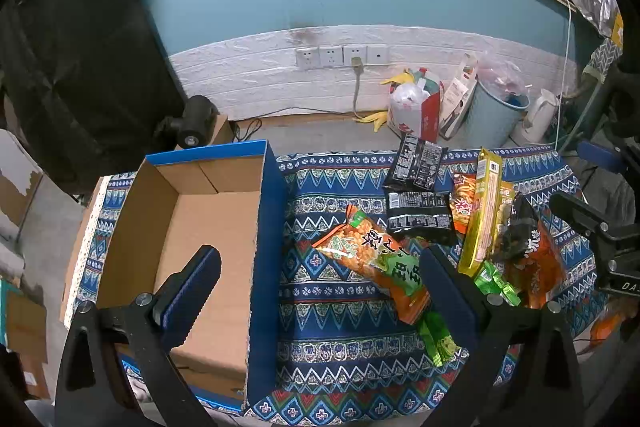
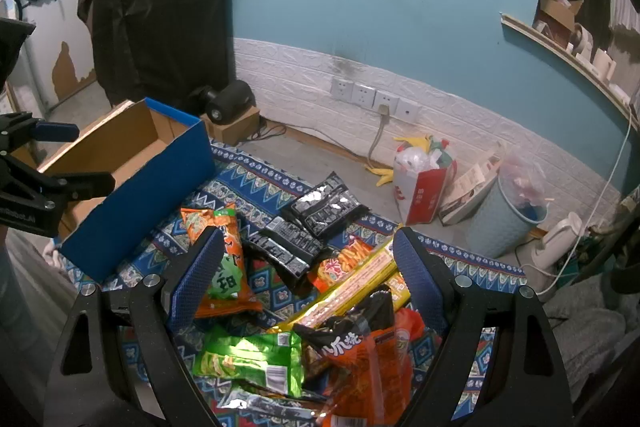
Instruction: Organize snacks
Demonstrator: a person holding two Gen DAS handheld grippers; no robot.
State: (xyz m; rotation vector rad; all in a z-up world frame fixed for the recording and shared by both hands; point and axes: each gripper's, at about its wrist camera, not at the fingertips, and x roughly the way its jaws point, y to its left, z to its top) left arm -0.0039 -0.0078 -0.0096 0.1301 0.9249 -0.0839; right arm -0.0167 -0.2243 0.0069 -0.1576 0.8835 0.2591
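Both tools are spread wide and hold nothing — the left tool [image 1: 320, 279] hangs over the blue edge of the cardboard box [image 1: 192, 227], the right tool [image 2: 308, 267] over the snack pile. An orange-and-green bag [image 1: 376, 263] lies on the patterned cloth [image 1: 340, 327] beside the box. Two black packs [image 2: 316, 223], a long yellow pack [image 2: 360, 287] and a green pack [image 2: 252, 355] lie heaped together — the box has no snacks in it
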